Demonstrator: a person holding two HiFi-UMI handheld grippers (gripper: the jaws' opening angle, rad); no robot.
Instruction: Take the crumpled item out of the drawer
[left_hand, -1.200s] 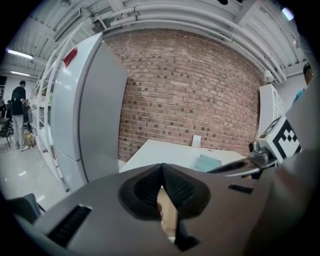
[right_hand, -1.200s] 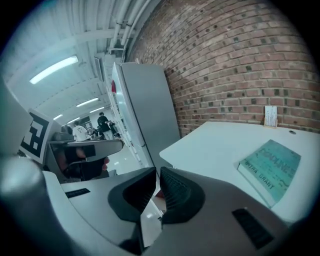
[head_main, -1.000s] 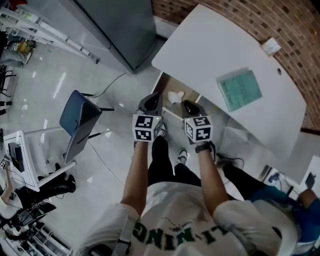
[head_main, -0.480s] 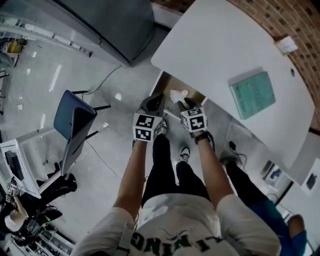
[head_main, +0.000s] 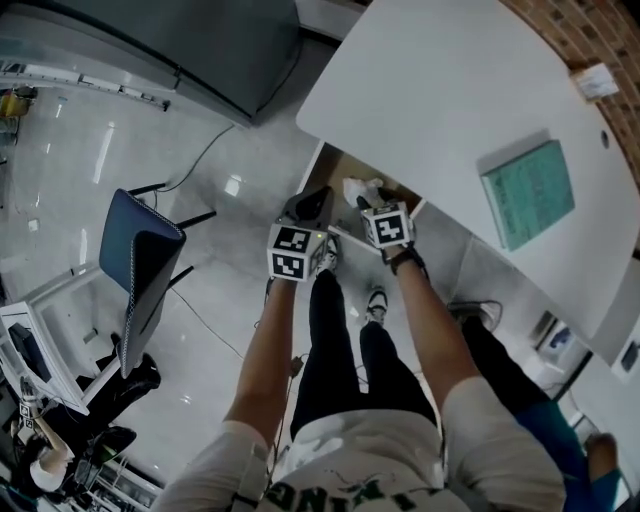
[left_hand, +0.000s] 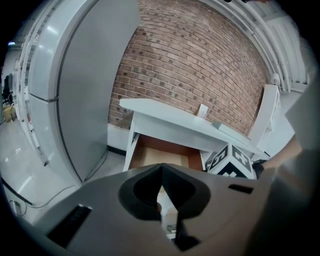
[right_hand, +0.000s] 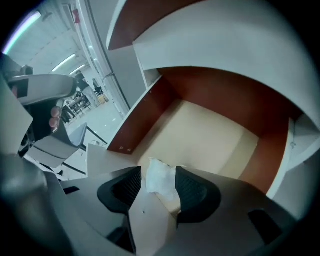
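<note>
The drawer (head_main: 334, 164) stands pulled out under the white desk (head_main: 440, 90), its tan floor (right_hand: 210, 135) bare except for a crumpled white item (head_main: 354, 189). My right gripper (head_main: 366, 204) reaches over the drawer's front. Its jaws are opening, and the crumpled item (right_hand: 160, 179) lies on the drawer floor between the two dark pads (right_hand: 197, 192). The right gripper (right_hand: 159, 182) has no grip on it. My left gripper (head_main: 310, 205) hangs in front of the drawer (left_hand: 160, 154), to the left. The left gripper (left_hand: 161, 172) has its jaw tips together and holds nothing.
A green book (head_main: 528, 192) and a small white object (head_main: 597, 80) lie on the desk. A tall grey cabinet (head_main: 220, 50) stands to the left of the desk, a blue chair (head_main: 140, 260) further left. Another person in blue (head_main: 560, 440) is at lower right.
My right gripper has moved forward over the drawer's front to the crumpled item, and its jaws have spread. The left gripper has stayed in place.
</note>
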